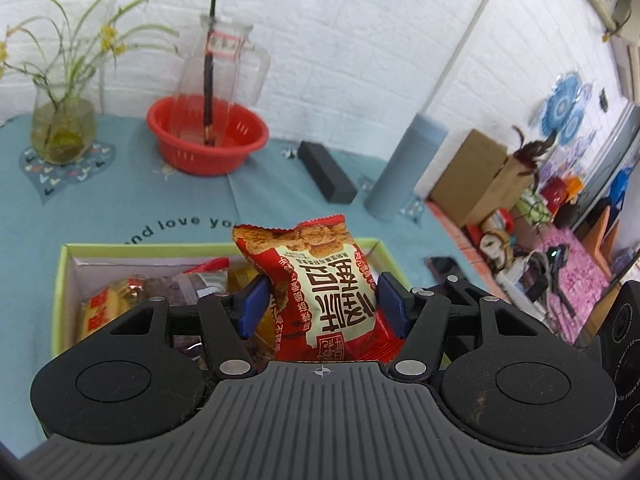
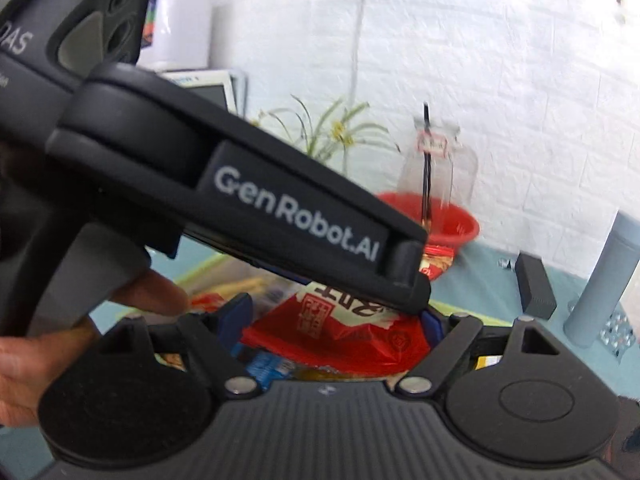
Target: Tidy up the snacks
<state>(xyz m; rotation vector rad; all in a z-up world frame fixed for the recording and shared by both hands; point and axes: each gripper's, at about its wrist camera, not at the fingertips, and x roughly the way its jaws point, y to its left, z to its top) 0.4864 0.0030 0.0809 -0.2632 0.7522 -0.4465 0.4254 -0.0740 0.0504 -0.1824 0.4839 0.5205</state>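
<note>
My left gripper (image 1: 320,306) is shut on a red snack packet (image 1: 320,280) with large Chinese characters, held upright over the green-rimmed box (image 1: 64,256). The box holds several other snacks, including a yellow-and-red pack (image 1: 102,306). In the right wrist view the same red packet (image 2: 344,328) lies between the blue pads of my right gripper (image 2: 332,320), which stands wide open around it without pinching it. The left gripper's black body (image 2: 240,184) crosses that view and hides much of the box.
On the teal tablecloth (image 1: 120,200) stand a red basket (image 1: 206,136) holding a glass jug, a glass vase with a plant (image 1: 62,128), a black box (image 1: 326,176), a grey-blue cylinder (image 1: 404,168) and a dark phone (image 1: 442,266). Clutter lies on the floor at right.
</note>
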